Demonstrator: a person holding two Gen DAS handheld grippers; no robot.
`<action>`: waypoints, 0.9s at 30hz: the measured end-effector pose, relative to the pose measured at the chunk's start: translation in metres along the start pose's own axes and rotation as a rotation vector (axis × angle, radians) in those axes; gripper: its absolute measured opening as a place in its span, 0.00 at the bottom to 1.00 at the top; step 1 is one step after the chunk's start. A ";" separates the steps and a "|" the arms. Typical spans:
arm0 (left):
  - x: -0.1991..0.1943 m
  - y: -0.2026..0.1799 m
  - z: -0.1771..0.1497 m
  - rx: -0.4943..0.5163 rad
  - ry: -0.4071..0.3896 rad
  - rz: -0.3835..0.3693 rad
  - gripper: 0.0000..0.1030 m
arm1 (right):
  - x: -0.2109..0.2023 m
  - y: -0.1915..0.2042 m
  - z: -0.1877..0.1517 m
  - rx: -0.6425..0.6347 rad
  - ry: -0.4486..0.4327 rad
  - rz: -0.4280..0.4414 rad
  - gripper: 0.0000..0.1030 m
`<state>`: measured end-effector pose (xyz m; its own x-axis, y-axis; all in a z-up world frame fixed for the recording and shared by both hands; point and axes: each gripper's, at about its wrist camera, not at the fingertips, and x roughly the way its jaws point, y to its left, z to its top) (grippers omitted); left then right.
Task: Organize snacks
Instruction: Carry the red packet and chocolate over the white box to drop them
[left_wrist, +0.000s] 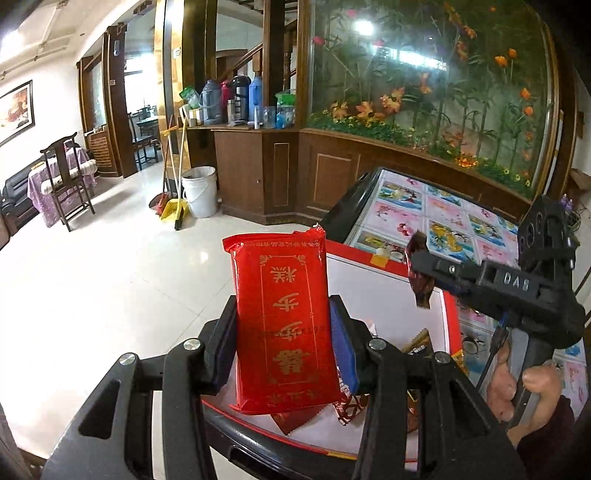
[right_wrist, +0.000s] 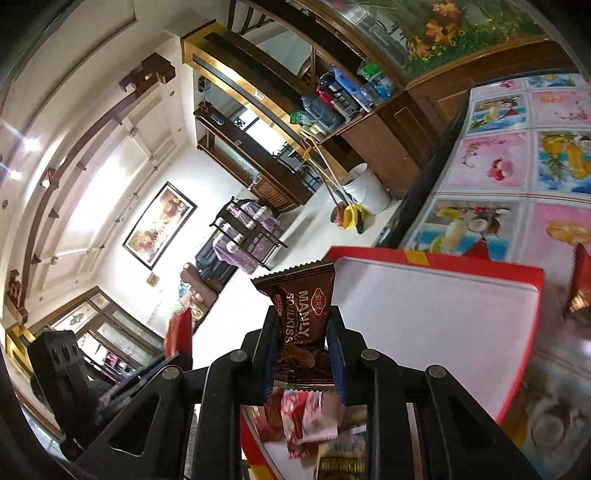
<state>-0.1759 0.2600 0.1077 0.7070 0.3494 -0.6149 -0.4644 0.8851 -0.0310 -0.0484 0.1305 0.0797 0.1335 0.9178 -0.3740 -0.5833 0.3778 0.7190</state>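
Red pack pinched in left gripper, brown bar clamped in right gripper; collision risked over box, lower centre

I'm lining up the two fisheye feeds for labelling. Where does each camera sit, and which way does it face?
Left wrist: rides the left gripper, looking along its fingers, shut on a red snack pack; beyond, the tiled floor; the right gripper and a hand show at right.
Right wrist: rides the right gripper, image rolled, shut on a brown snack packet over the red-rimmed box.
Shared: that box, white bucket and patterned tabletop.
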 end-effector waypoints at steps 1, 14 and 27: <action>0.003 -0.002 0.001 0.002 0.006 0.006 0.43 | 0.002 -0.003 0.002 0.004 0.000 0.010 0.24; 0.038 -0.016 -0.001 0.026 0.069 0.011 0.43 | 0.010 -0.019 -0.006 0.036 0.080 0.030 0.24; 0.062 -0.028 -0.025 0.067 0.148 -0.022 0.43 | 0.024 -0.019 -0.018 -0.018 0.137 -0.079 0.27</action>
<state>-0.1328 0.2490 0.0507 0.6279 0.2853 -0.7241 -0.4099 0.9121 0.0039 -0.0487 0.1430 0.0464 0.0700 0.8597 -0.5061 -0.5897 0.4448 0.6740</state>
